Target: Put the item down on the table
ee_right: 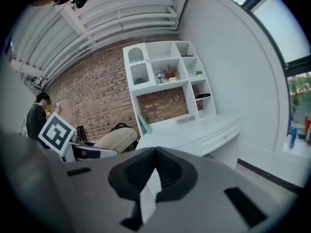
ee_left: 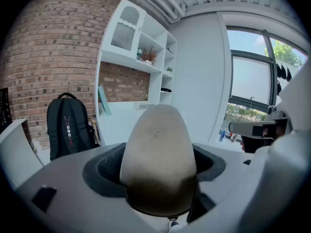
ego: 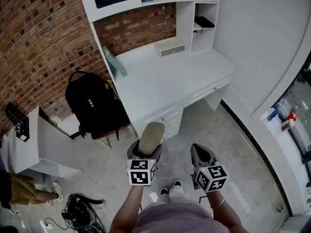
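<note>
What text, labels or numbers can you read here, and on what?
No readable text anywhere.
Cubes on left gripper and right gripper: square black-and-white markers, no letters.
On the backpack: small round marks, too small to read.
On the beige item: no print.

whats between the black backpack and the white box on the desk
A pale teal flat board leaning on the white desk, seen in the head view.

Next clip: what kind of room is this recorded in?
Probably a study or home-office corner, possibly a staged one: a white desk with built-in shelves stands against a brick wall, and a black backpack sits beside it.
</note>
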Available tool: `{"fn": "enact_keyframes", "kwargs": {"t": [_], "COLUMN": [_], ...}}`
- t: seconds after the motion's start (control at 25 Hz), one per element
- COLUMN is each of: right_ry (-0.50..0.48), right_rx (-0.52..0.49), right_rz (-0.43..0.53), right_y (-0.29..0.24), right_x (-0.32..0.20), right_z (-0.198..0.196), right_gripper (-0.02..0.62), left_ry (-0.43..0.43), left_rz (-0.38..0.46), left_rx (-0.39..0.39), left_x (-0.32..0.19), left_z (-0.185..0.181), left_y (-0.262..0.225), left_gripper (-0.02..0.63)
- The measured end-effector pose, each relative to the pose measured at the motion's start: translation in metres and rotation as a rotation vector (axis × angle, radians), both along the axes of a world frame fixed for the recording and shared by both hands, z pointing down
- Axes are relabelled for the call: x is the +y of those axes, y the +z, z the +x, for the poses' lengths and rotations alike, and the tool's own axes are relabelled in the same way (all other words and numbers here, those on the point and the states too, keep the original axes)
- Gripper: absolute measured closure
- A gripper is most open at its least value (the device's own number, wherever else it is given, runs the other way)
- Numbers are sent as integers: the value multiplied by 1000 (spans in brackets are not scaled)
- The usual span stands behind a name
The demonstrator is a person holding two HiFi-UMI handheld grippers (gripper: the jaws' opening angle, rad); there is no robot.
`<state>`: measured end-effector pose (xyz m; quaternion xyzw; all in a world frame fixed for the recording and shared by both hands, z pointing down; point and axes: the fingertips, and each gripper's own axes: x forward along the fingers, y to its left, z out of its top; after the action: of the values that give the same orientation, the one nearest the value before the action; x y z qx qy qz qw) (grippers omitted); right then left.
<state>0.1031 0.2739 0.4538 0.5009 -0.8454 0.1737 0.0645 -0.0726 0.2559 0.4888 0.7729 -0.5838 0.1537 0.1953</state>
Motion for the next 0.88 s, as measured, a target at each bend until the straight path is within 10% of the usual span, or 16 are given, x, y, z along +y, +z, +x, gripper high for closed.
{"fn": "enact_keyframes", "kwargs": {"t": [0.88], "right_ry": [-35], "right_rx": [-42], "right_rz": [29], "right_y": [-3], "right_x": [-59], "right_z": [31], "right_gripper": [594], "left_ry": [-24], "left_rz": [18], "left_rx": [-26], "left_x": [-57], "left_z": [32], "left_y": [-3], "left_gripper": [221]}}
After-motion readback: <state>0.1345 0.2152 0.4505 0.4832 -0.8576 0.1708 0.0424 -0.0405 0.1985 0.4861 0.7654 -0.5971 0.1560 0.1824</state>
